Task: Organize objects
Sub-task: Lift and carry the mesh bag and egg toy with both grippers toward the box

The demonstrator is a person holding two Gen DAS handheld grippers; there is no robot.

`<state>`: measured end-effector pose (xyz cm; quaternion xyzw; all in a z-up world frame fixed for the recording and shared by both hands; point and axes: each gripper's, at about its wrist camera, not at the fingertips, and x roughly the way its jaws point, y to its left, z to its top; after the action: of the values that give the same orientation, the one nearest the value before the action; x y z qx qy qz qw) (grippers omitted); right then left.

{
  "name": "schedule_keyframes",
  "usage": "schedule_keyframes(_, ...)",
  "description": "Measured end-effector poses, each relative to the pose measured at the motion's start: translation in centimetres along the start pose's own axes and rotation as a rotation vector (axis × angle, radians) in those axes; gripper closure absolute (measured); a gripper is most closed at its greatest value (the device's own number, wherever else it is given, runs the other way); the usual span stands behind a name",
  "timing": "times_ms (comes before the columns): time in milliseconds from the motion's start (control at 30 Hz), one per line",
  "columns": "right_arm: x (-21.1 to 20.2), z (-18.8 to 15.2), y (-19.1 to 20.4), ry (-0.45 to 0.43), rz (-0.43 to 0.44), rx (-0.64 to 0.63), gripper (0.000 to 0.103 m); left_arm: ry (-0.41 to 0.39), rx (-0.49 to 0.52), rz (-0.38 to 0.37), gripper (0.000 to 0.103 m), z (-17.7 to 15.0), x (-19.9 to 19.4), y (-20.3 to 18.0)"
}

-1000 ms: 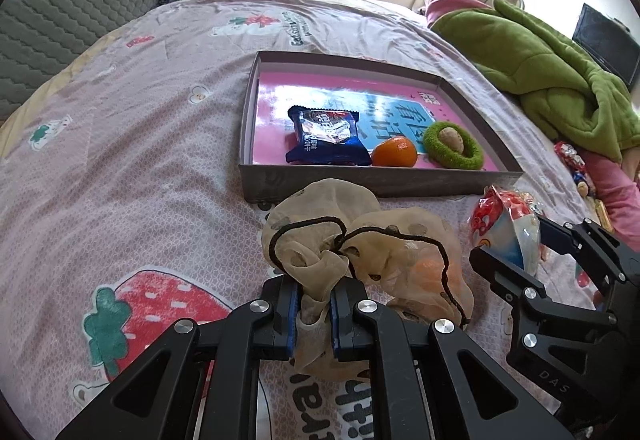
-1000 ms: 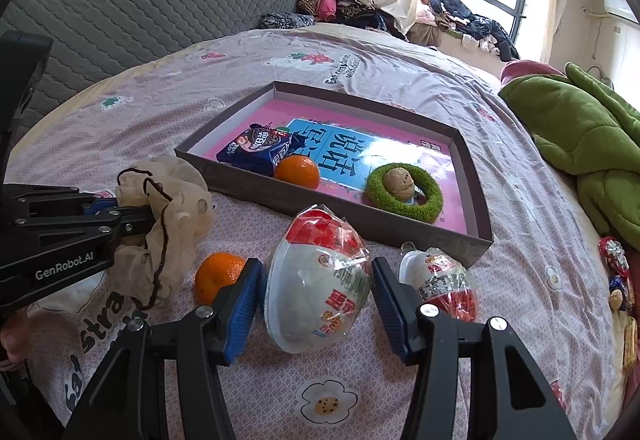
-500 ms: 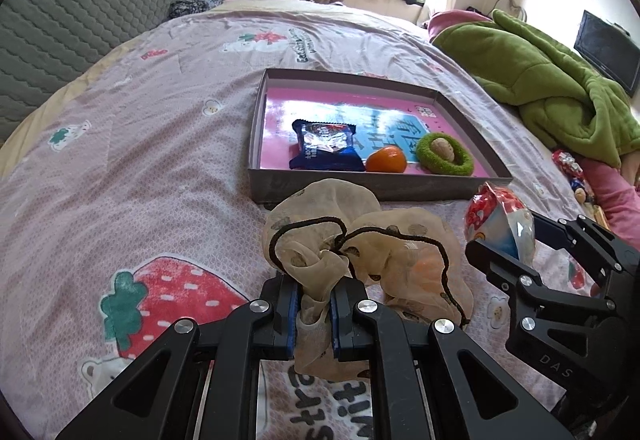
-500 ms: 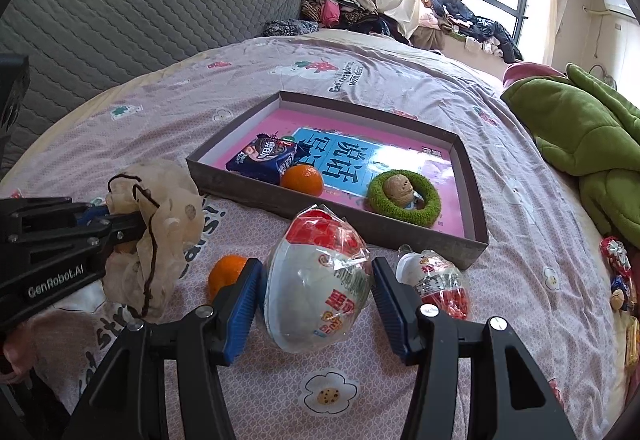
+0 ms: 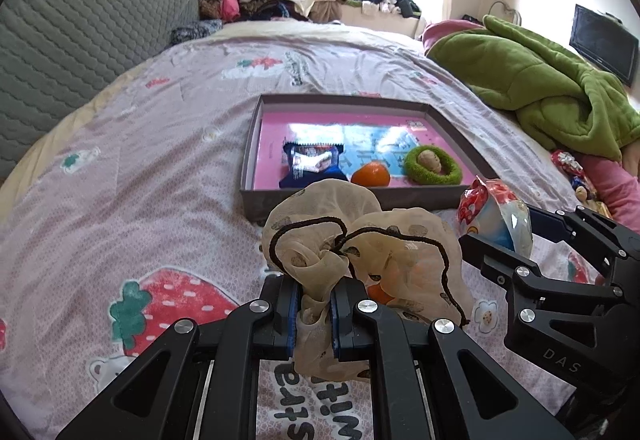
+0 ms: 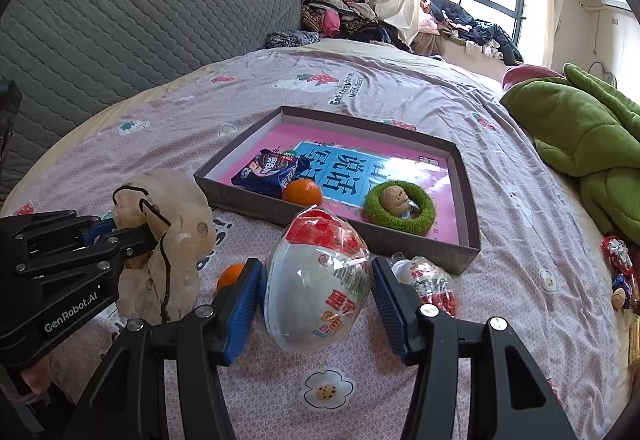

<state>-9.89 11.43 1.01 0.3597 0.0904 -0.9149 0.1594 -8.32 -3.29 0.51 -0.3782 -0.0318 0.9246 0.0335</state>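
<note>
the tray (image 5: 460,144) sits on the bedspread (image 5: 120,168) in the middle of both views, holding a blue snack packet (image 5: 312,164), an orange (image 5: 370,175) and a green ring (image 5: 432,166) with a small figure (image 5: 429,160) inside it. my left gripper (image 5: 314,310), at the bottom centre of its view, is pinched tight on a beige gauze pouch (image 5: 360,236) with a black drawstring, lifted clear of the bed. my right gripper (image 6: 318,294) is clamped on a wrapped egg-shaped toy (image 6: 320,276) in the lower middle of its view, just in front of the tray's near wall. a second orange (image 6: 231,275) lies on the bedspread beside its left finger, and a smaller wrapped toy (image 6: 430,280) lies by the right one. a green blanket (image 6: 580,136) is heaped at the right.
</note>
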Motion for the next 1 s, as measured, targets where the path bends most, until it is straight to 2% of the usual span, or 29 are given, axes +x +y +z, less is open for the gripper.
schedule_keyframes(67, -0.2, 0.1, -0.2, -0.009, 0.002, 0.007, 0.048, -0.023, -0.002, -0.015, 0.091, 0.2, -0.4, 0.0)
schedule_keyframes(567, -1.8, 1.2, -1.3, -0.099, -0.024, 0.02, 0.048, -0.13, -0.001, 0.01, 0.091, 1.4, -1.5, -0.5)
schedule_keyframes(1000, -2.6, 3.3, -2.6, -0.155, -0.038, 0.025, 0.048, -0.134, 0.004, -0.002, 0.091, 3.4, -1.2, -0.5)
